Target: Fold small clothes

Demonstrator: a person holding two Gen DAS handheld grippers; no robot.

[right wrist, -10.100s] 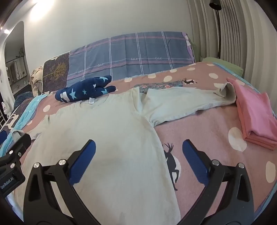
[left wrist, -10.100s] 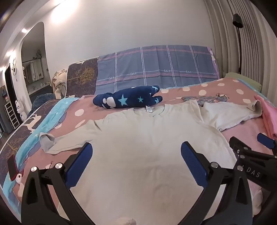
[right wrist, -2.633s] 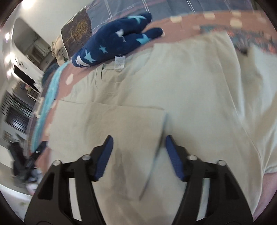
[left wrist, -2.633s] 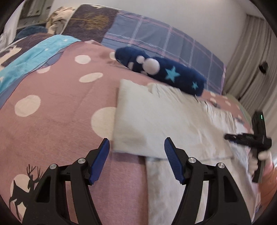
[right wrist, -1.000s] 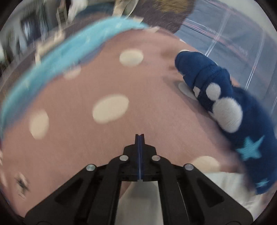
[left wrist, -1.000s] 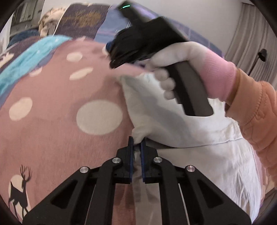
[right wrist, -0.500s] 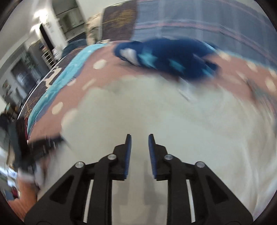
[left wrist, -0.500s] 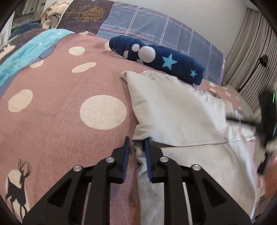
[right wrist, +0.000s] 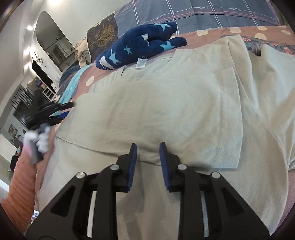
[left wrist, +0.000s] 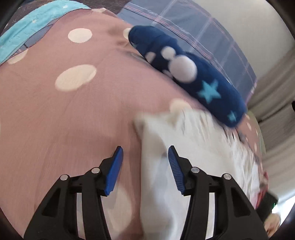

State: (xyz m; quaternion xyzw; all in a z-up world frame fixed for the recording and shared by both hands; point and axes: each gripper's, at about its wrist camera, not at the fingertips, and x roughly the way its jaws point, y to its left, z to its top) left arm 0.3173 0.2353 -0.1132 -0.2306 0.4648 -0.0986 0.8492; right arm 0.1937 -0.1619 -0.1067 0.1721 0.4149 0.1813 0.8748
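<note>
A pale grey-green T-shirt (right wrist: 166,103) lies flat on the pink dotted bedspread (left wrist: 55,114), its left sleeve folded in over the body. In the left wrist view the shirt (left wrist: 184,151) looks white and blurred. My left gripper (left wrist: 144,170) is open and empty, its jaws straddling the shirt's folded left edge. My right gripper (right wrist: 146,165) is open a little and empty, just above the folded sleeve's lower edge. The left gripper shows blurred at the left of the right wrist view (right wrist: 55,110).
A navy plush toy with stars (right wrist: 140,46) lies by the shirt's collar; it also shows in the left wrist view (left wrist: 184,73). A plaid pillow (right wrist: 202,13) lies behind it. The bed's left edge has a turquoise band (left wrist: 27,35).
Both grippers have opened and let go of the shirt's fabric. The left gripper has moved up along the folded left edge toward the shoulder. The right gripper has settled over the folded sleeve.
</note>
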